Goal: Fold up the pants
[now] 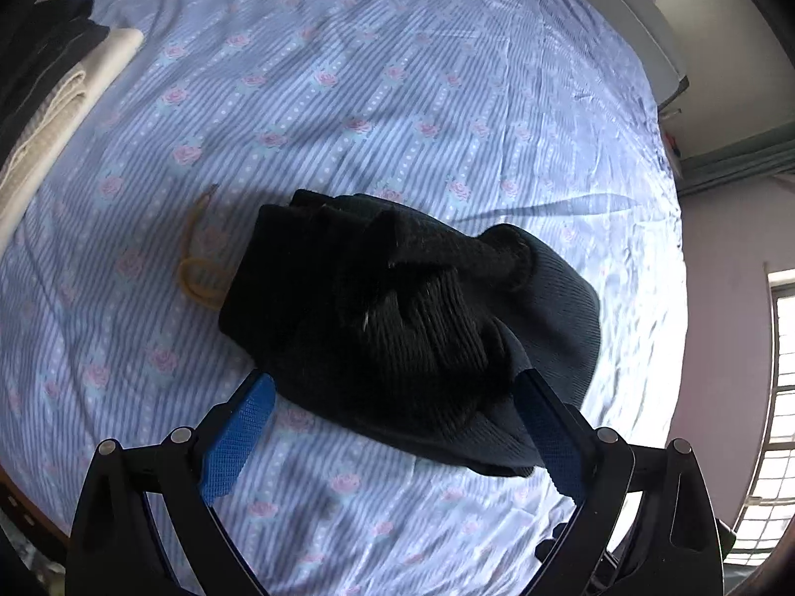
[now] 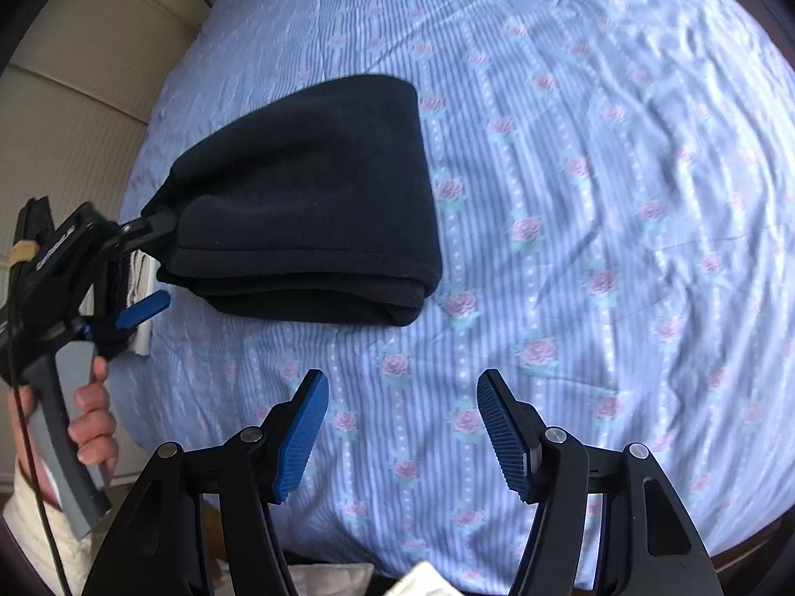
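The black pants lie folded into a thick bundle on the blue flowered bed sheet. In the left wrist view the same dark bundle fills the middle. My left gripper is open, its jaws wide apart on either side of the bundle's near edge, and its right finger touches the fabric. It also shows in the right wrist view at the bundle's left end. My right gripper is open and empty, above bare sheet in front of the bundle.
A stack of folded dark and cream clothes sits at the far left of the bed. A yellow-brown elastic band lies left of the bundle. The bed's edge and a window are at right.
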Demonstrator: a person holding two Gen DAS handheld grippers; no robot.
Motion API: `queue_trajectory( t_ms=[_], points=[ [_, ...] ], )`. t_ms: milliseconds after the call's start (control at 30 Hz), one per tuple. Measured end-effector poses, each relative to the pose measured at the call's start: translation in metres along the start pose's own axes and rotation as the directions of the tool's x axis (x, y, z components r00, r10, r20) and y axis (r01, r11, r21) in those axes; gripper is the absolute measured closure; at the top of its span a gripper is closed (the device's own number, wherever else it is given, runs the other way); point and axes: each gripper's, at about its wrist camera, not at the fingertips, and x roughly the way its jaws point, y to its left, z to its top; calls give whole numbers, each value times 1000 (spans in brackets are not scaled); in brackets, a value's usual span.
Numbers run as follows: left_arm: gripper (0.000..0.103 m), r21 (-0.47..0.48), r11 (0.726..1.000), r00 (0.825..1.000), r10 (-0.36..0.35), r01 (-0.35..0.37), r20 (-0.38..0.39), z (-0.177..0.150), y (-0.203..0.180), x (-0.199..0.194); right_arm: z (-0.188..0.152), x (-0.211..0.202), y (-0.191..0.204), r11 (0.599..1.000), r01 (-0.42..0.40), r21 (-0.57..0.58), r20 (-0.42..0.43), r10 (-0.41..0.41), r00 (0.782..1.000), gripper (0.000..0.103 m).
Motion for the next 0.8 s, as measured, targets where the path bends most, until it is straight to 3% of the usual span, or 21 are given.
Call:
queue_trajectory(
  t_ms=[233,267,300,400,500,600,700,800],
  points=[
    [6,-75,995,995,-75,70,-60,14,15,22,8,22,0,999,-14,49,-11,15,1000,39],
    [13,-101,990,992,-106,99,-70,15,20,24,11,24,1,998,-20,57,-9,20,1000,39],
    [33,-127,983,987,-141,130,-79,15,24,25,13,27,1,998,-20,60,-6,21,1000,39],
    [70,-163,975,983,-166,152,-76,15,30,19,20,37,4,998,-15,61,-1,15,1000,39],
    [77,-160,959,970,-241,232,-41,16,25,-2,23,47,7,998,-8,60,-10,9,1000,39],
    [80,-100,953,958,-287,286,4,20,10,-30,27,57,17,999,3,39,-11,-2,1000,39],
    [81,-54,949,950,-310,312,46,24,1,-52,34,60,28,999,29,14,22,-29,999,39],
    [81,-13,956,953,-292,294,79,28,4,-67,42,58,40,998,54,-23,67,-52,996,39]
  ],
)
